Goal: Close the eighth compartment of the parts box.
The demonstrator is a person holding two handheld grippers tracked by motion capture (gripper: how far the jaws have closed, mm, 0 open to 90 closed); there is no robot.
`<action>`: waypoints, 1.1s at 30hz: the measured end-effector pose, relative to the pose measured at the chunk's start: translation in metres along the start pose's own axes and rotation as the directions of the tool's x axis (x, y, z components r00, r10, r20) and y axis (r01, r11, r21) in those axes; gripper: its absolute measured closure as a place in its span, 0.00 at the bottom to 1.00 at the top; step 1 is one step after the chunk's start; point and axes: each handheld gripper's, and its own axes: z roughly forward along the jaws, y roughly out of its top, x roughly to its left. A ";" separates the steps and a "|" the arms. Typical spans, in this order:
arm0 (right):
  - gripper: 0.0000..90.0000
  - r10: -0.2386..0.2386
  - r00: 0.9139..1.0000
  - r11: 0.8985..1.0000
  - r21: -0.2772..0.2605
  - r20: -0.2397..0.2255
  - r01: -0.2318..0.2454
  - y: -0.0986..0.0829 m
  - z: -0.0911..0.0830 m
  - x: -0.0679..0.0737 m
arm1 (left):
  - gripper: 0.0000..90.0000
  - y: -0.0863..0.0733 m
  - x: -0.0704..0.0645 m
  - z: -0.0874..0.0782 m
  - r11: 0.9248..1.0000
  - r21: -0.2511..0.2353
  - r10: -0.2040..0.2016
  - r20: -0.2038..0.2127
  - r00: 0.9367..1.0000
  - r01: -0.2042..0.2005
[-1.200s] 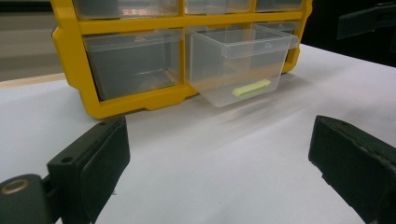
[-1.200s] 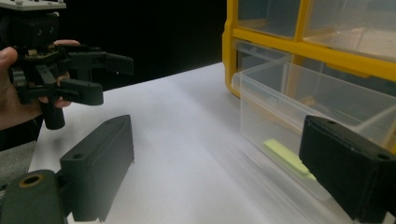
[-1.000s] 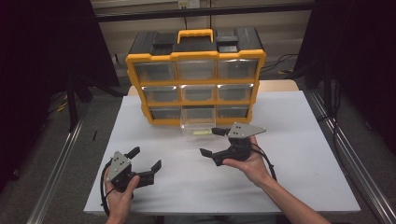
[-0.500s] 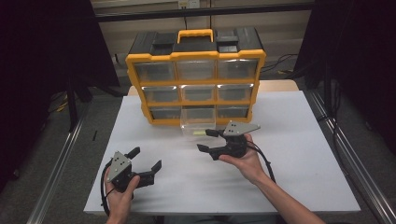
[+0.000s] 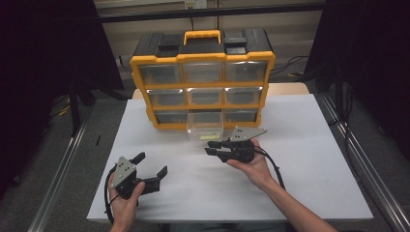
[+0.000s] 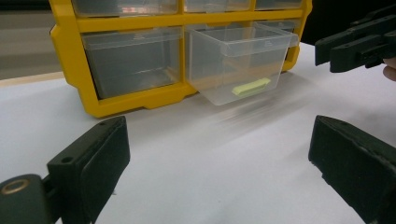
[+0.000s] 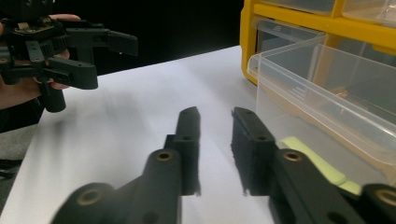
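A white table [image 5: 300, 188] fills the lower half of the high view, dark curtains behind it. At upper centre stands a yellow drawer cabinet [image 5: 202, 79]; its bottom-middle clear drawer [image 5: 205, 126] is pulled out, and a pale green strip [image 6: 251, 87] lies flat on the drawer's floor. The strip looks light, thin and probably soft, best pinched across its narrow width from above. The right gripper [image 5: 216, 148], centre frame just beside the drawer, has its jaws nearly closed on nothing. The left gripper [image 5: 152, 165], lower left, is spread wide.
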 end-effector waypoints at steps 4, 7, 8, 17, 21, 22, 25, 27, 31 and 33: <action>0.92 -0.008 1.000 1.000 0.003 -0.006 0.008 0.001 0.002 -0.002 | 0.06 0.000 0.000 0.000 1.000 0.001 0.000 0.000 1.000 0.000; 0.98 -0.007 1.000 1.000 0.001 -0.014 0.007 0.002 0.005 -0.004 | 0.06 0.000 0.000 0.000 1.000 0.000 0.000 -0.001 1.000 0.000; 1.00 -0.013 1.000 1.000 0.003 -0.015 0.013 0.003 0.006 -0.004 | 0.06 0.000 0.000 0.000 1.000 0.000 0.001 -0.002 1.000 -0.001; 1.00 -0.011 1.000 1.000 0.025 -0.023 0.012 0.004 0.020 -0.007 | 0.06 0.000 0.000 0.000 1.000 0.000 0.001 0.000 1.000 -0.001; 1.00 -0.008 1.000 0.999 0.032 -0.014 0.008 0.003 0.026 -0.012 | 0.06 0.000 0.000 0.000 1.000 0.000 0.000 -0.001 1.000 0.000; 1.00 -0.009 1.000 0.999 0.032 -0.011 0.010 0.002 0.027 -0.014 | 0.06 0.000 0.000 0.000 1.000 0.000 0.000 -0.001 1.000 0.000; 1.00 0.000 1.000 0.999 0.041 0.006 0.000 0.001 0.030 -0.018 | 0.06 0.000 0.000 0.000 1.000 0.000 -0.001 0.000 1.000 0.001; 1.00 0.001 1.000 0.999 0.045 0.018 -0.002 -0.001 0.031 -0.021 | 0.06 0.000 0.000 0.000 1.000 0.000 -0.001 0.000 1.000 0.001; 1.00 0.006 0.999 0.999 0.052 0.031 -0.007 -0.002 0.032 -0.026 | 0.06 0.000 0.000 0.000 1.000 0.000 0.000 -0.001 1.000 0.000; 1.00 0.007 0.999 0.998 0.054 0.046 -0.010 -0.002 0.032 -0.028 | 0.06 0.000 0.000 0.000 1.000 0.000 0.001 -0.001 1.000 -0.001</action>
